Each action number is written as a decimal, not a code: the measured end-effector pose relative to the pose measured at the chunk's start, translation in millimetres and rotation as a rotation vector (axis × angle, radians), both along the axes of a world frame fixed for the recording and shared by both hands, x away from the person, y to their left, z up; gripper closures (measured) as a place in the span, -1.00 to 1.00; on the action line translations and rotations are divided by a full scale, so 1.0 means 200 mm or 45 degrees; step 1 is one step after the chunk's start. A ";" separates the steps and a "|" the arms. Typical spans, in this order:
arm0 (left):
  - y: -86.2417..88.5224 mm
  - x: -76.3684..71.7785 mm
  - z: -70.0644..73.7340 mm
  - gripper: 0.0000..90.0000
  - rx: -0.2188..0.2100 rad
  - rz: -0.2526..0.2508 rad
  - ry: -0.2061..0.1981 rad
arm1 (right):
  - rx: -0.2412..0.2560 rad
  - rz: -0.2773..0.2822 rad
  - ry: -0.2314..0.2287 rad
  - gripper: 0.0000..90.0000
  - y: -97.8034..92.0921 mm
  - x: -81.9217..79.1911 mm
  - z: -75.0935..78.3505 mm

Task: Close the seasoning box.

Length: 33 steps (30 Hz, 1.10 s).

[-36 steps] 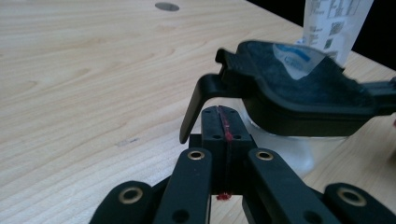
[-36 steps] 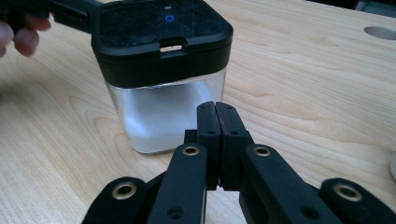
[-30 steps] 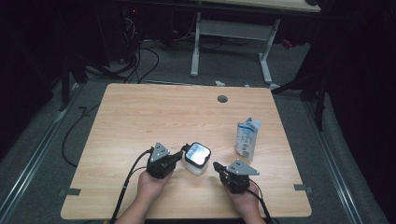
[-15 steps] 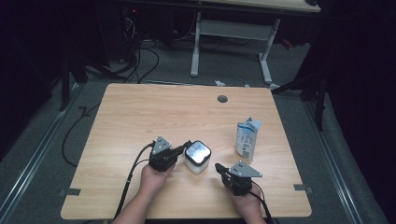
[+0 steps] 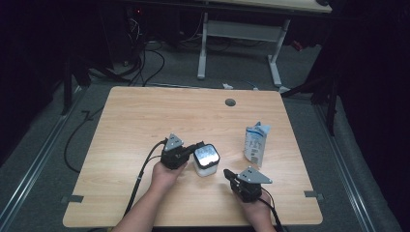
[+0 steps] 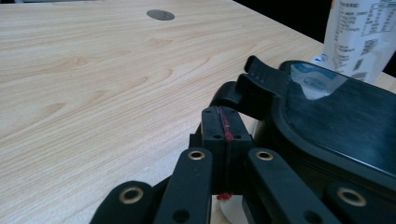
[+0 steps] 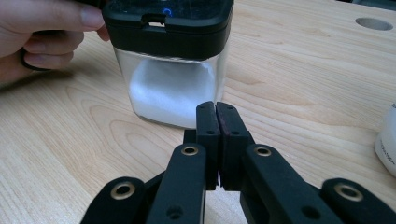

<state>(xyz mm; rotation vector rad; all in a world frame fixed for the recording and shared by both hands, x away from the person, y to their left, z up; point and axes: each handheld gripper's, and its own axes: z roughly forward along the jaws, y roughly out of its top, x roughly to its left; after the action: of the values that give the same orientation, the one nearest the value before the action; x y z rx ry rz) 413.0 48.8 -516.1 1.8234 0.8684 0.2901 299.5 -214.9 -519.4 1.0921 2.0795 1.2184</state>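
From above, a clear jar point(image 5: 206, 160) with a black lid sits on the table point(image 5: 145, 121), the left gripper point(image 5: 191, 151) touching it and a carton point(image 5: 255, 143) nearby. The left gripper view shows its fingers point(image 6: 219, 128) pressed together beside the lid. The right gripper view shows its fingers point(image 7: 208, 123) closed, empty, near the jar.

Black-lidded clear jar point(image 7: 173, 70), seemingly white powder; pale woodgrain table point(image 5: 145, 121).

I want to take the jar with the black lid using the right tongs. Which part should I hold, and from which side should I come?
Probably grip the clear body of the jar below the black lid, coming low from the person's side, as the right tongs already face it. The walls there look flat and upright, while the lid is wider. The tongs are shut now, so open them first.
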 end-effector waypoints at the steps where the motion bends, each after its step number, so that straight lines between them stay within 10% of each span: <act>1: 0.01 0.00 0.00 1.00 0.006 0.000 0.000 | -0.001 0.000 0.001 0.97 0.00 0.00 0.00; 20: 0.70 -0.32 -0.02 0.08 0.197 0.300 -0.003 | -0.017 -0.025 -0.012 0.97 -0.01 0.02 0.00; 33: 0.74 -0.31 -0.03 0.06 0.219 0.333 -0.035 | -0.078 -0.041 -0.001 0.96 0.01 0.13 0.02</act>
<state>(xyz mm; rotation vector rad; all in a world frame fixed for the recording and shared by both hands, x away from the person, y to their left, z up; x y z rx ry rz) 350.2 197.1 -522.5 1.8573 1.0919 0.5693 324.9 -212.5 -514.7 1.0927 2.0772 1.1320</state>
